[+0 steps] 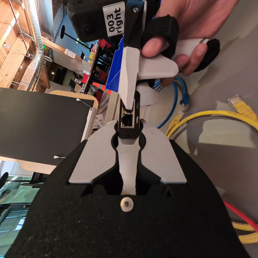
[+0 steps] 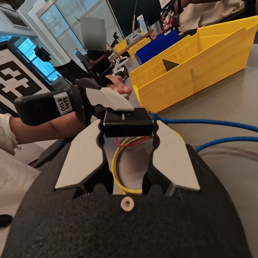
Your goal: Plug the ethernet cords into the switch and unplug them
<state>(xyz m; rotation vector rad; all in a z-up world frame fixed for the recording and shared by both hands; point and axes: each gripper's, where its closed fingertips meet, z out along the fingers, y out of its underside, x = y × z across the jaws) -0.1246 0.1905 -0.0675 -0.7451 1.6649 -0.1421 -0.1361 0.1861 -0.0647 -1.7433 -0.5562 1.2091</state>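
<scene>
A small black switch [image 1: 129, 129] is held between both grippers above the grey table. My left gripper [image 1: 128, 125] is shut on one end of it; one empty port [image 1: 127, 121] faces the camera. My right gripper [image 2: 127, 125] is shut on the switch [image 2: 125, 124] across its width. In the left wrist view one white finger [image 1: 129, 86] of the right gripper covers the port beside the empty one. Blue cords [image 2: 209, 122] run into the switch's right side. Loose yellow cords [image 1: 209, 113] and a loose blue plug [image 1: 185, 97] lie on the table.
A large yellow bin [image 2: 195, 76] and a blue bin [image 2: 153, 47] stand on the grey table [image 2: 230, 106] behind the switch. A thin red cord [image 2: 128, 145] and a yellow cord [image 2: 115, 160] lie under it. A person [image 2: 97, 58] sits at the back. The tips of both grippers are at nearly the same place.
</scene>
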